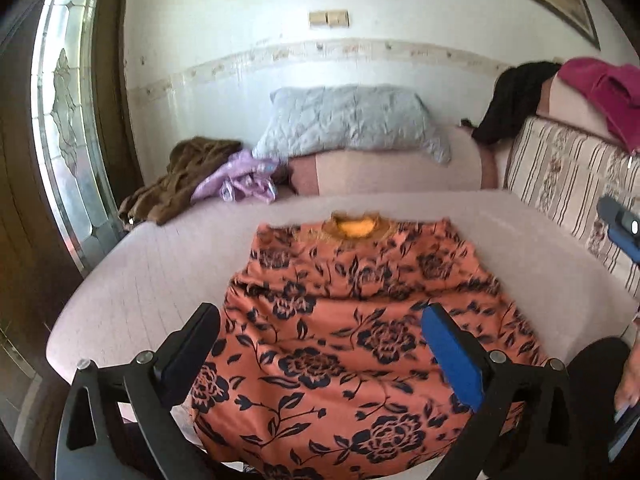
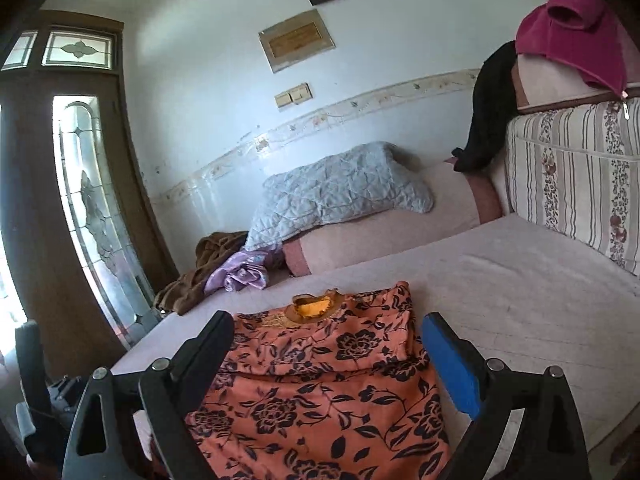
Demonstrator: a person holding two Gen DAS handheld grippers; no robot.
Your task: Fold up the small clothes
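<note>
Lying flat at the near edge of the bed [image 1: 160,264], orange floral garment [image 1: 352,332]; left gripper [image 1: 320,344] and right gripper [image 2: 326,354] released above it.

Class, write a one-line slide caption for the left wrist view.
Open left claw hovers over an orange floral top spread flat on the bed.

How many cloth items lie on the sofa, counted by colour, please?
Orange floral: 1, the garment spread flat on the seat
Brown: 1, the crumpled garment
Purple: 1, the crumpled cloth
Grey: 1, the quilted pillow
Black: 1, the cloth on the backrest
Magenta: 1, the cloth on the backrest
Total: 6
</note>
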